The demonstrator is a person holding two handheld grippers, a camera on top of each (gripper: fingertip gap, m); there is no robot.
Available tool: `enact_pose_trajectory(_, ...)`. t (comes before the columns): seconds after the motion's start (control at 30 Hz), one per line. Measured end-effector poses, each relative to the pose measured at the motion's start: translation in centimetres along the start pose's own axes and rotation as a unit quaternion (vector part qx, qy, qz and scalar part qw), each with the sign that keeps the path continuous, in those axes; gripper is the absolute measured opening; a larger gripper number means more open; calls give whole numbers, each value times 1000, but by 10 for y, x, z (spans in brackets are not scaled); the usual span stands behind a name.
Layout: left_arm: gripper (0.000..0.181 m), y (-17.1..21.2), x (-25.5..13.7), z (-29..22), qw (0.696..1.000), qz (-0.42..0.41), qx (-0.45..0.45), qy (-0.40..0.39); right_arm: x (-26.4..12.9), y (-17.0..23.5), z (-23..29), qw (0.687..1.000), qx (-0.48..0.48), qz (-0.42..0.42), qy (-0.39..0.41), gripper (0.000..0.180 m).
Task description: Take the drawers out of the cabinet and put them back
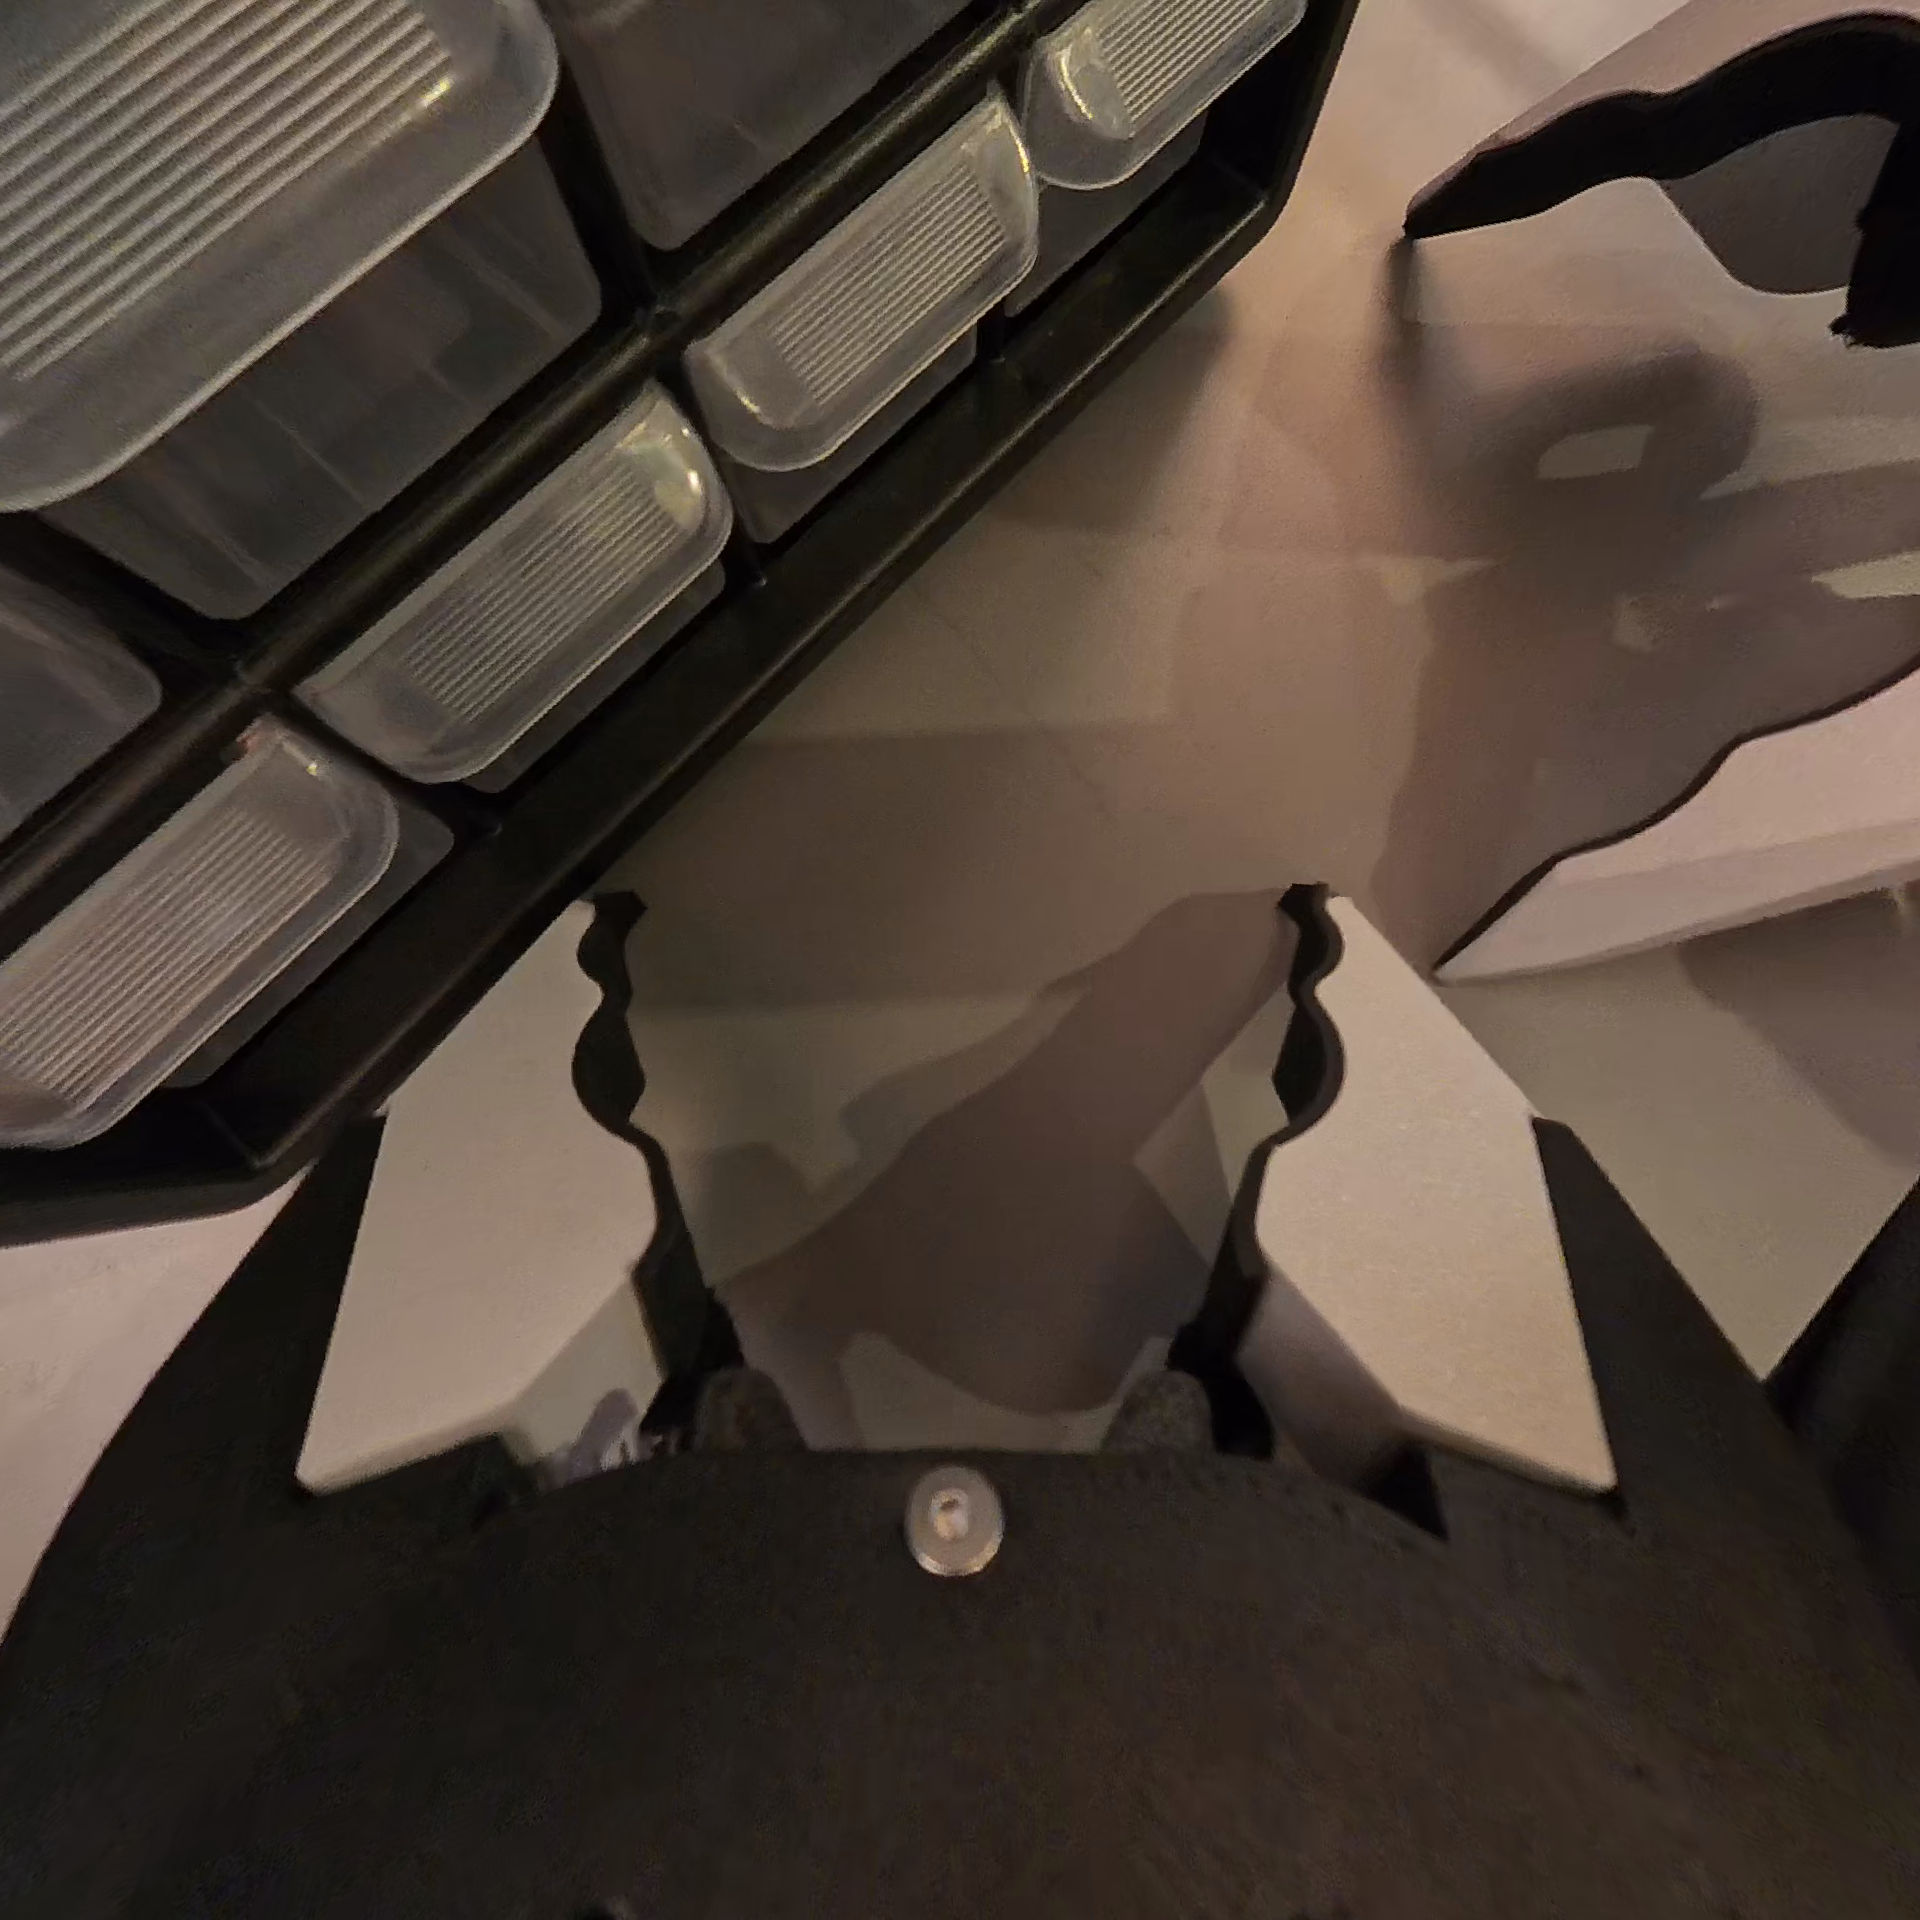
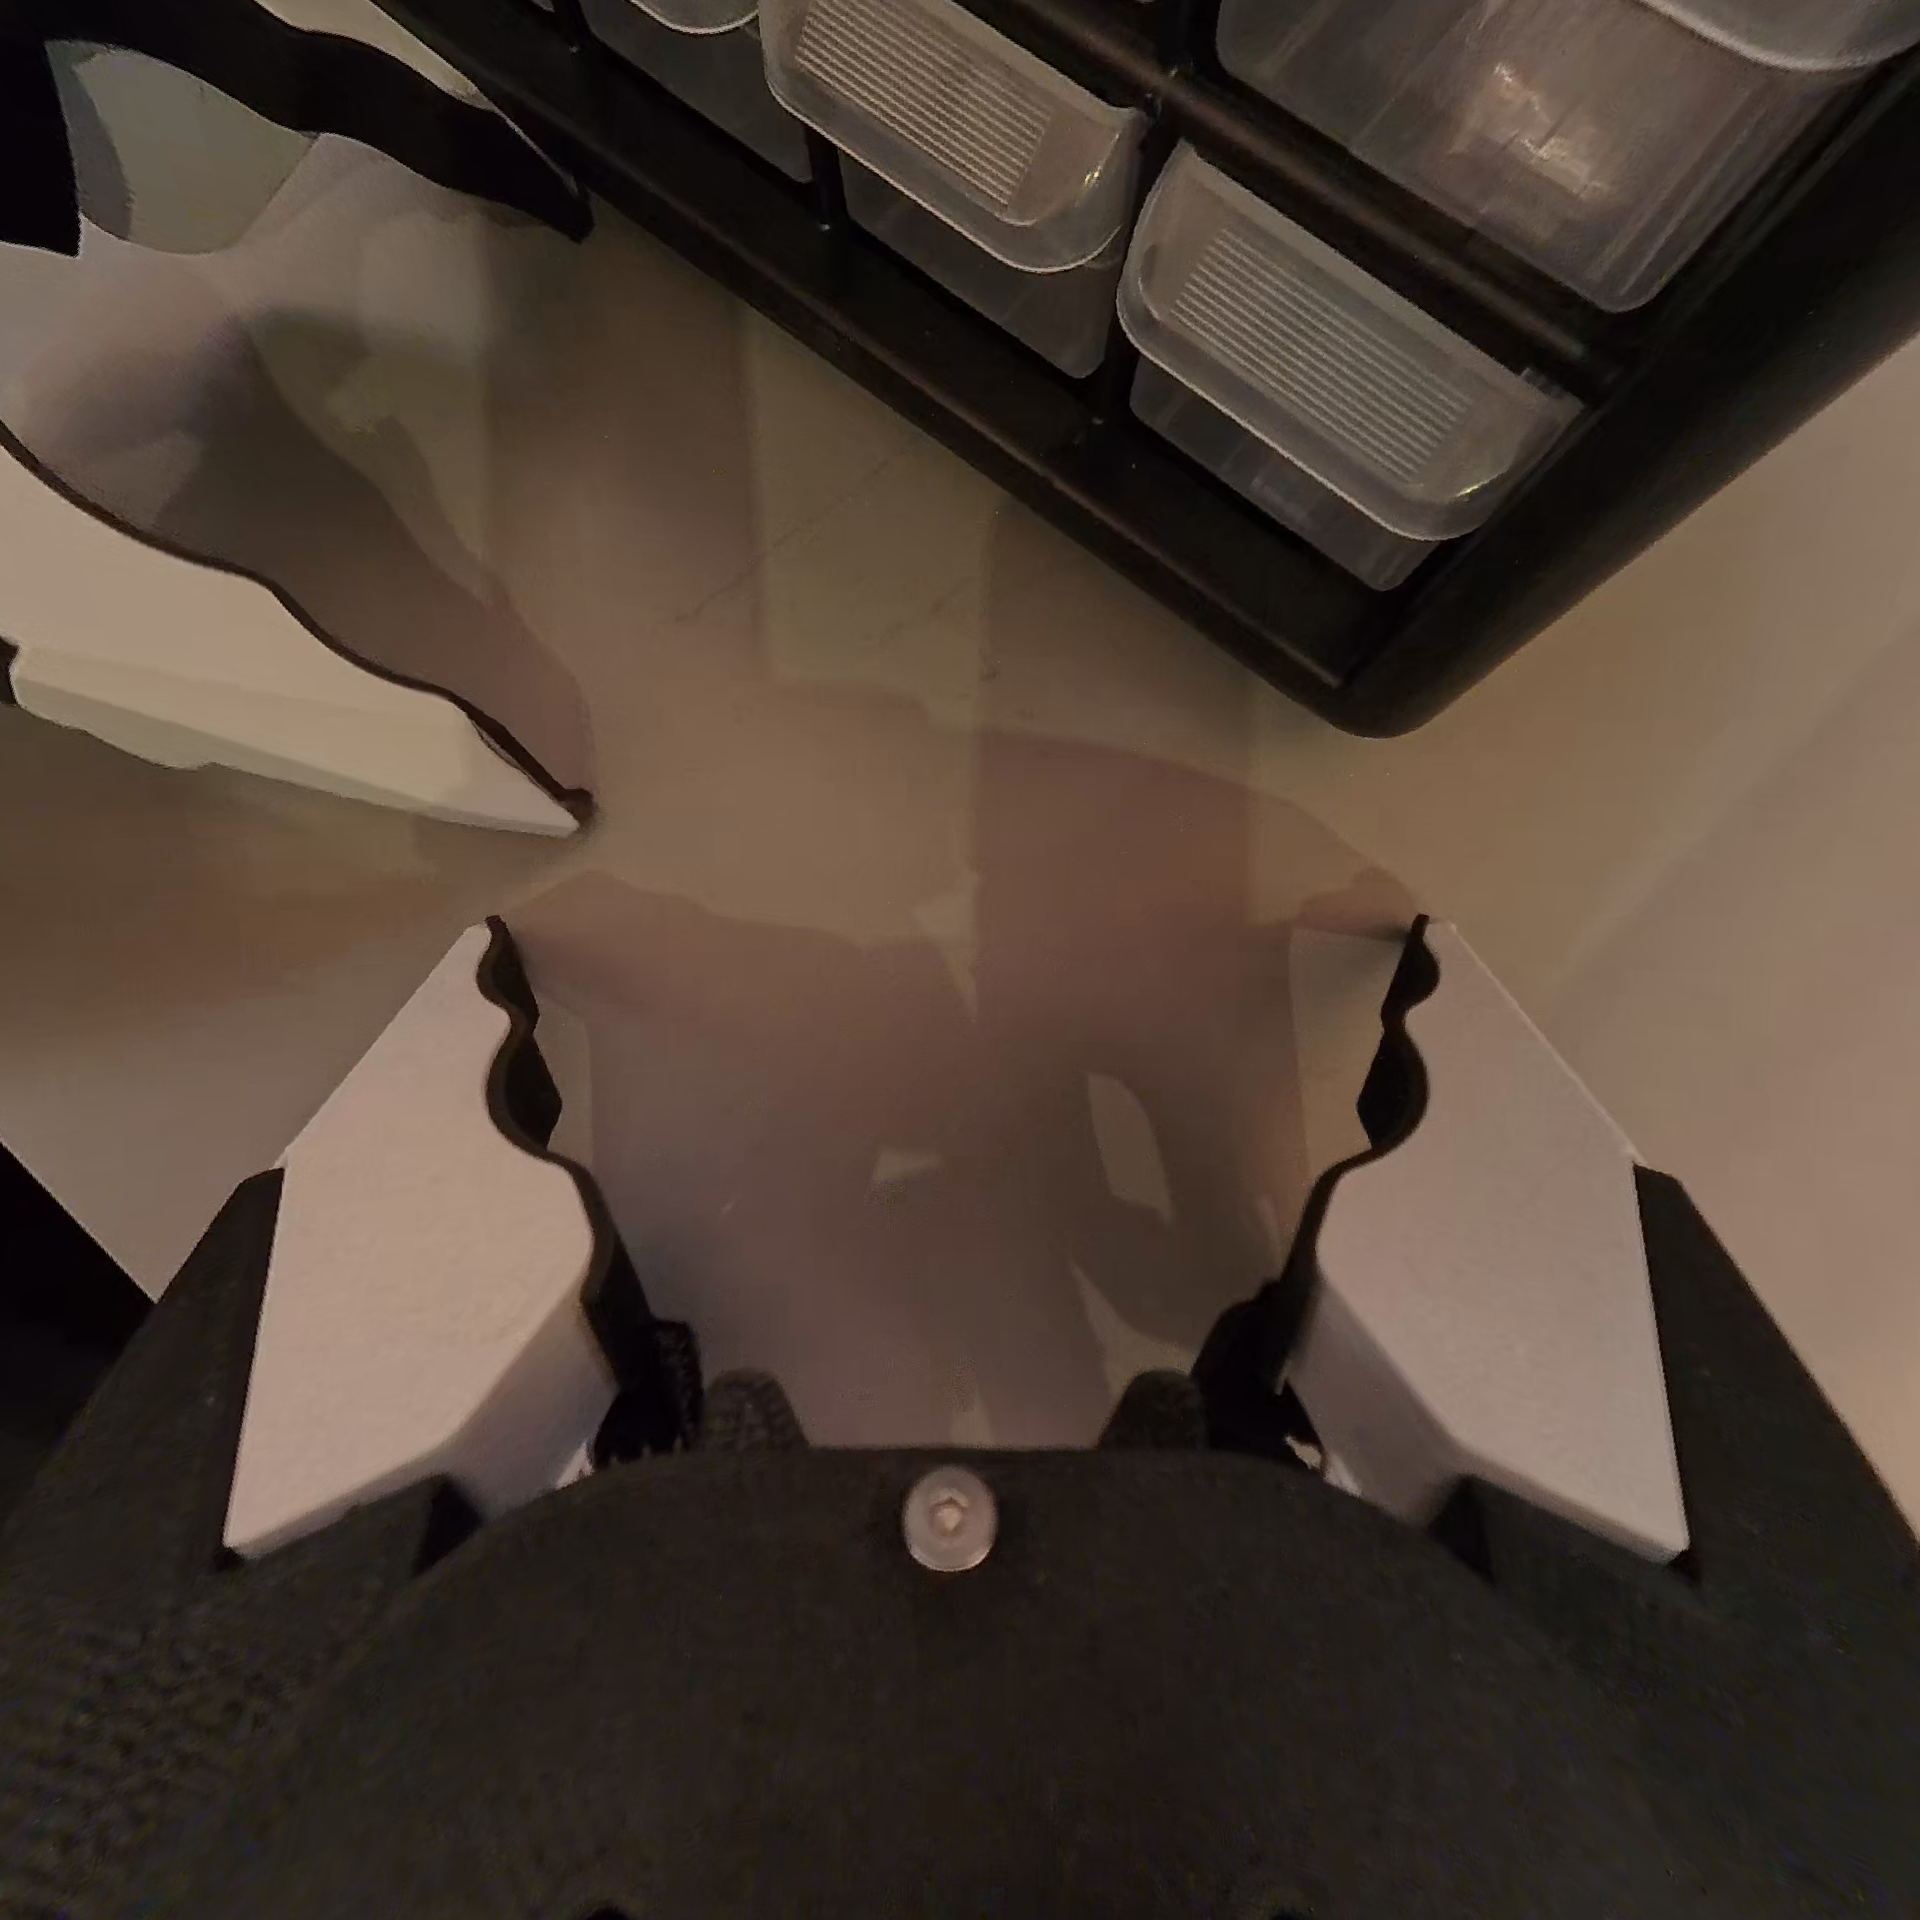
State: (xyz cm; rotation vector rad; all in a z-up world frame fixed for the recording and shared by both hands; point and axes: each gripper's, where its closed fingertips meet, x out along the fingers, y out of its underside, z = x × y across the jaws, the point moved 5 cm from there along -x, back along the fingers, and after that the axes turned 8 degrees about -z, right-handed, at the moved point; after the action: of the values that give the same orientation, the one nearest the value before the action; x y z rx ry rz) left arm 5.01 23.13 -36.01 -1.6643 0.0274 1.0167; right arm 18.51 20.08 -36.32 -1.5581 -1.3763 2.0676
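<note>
A black cabinet [image 1: 790, 644] with several clear plastic drawers stands on a pale table, at the upper left of the left wrist view and the upper right of the right wrist view [image 2: 1226, 582]. A row of small drawers [image 1: 520, 603] runs along its bottom, larger drawers [image 1: 260, 270] above; all sit in their slots. The bottom right small drawer [image 2: 1340, 364] is nearest the right gripper. My left gripper [image 1: 956, 904] is open and empty, just below the cabinet's front edge. My right gripper [image 2: 956, 925] is open and empty, apart from the cabinet. Each gripper shows in the other's view [image 1: 1662, 416] [image 2: 260, 520].
The pale glossy table [image 2: 831, 644] lies under both grippers and reflects them. Its surface continues to the right of the cabinet [image 2: 1714, 831] and between the two grippers [image 1: 1195, 623].
</note>
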Motion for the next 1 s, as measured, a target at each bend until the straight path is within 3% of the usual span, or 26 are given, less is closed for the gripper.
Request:
enact_pose_trajectory(0.43, 142, -2, 6, -8, 1000, 11, -14, -17, 1, -1, -1, 1000, 1, 0, 0, 156)
enact_pose_trajectory(1.0, 130, -5, 1, -3, 998, -7, -54, -12, 2, -3, 7, 998, 30, 38, 30, 155)
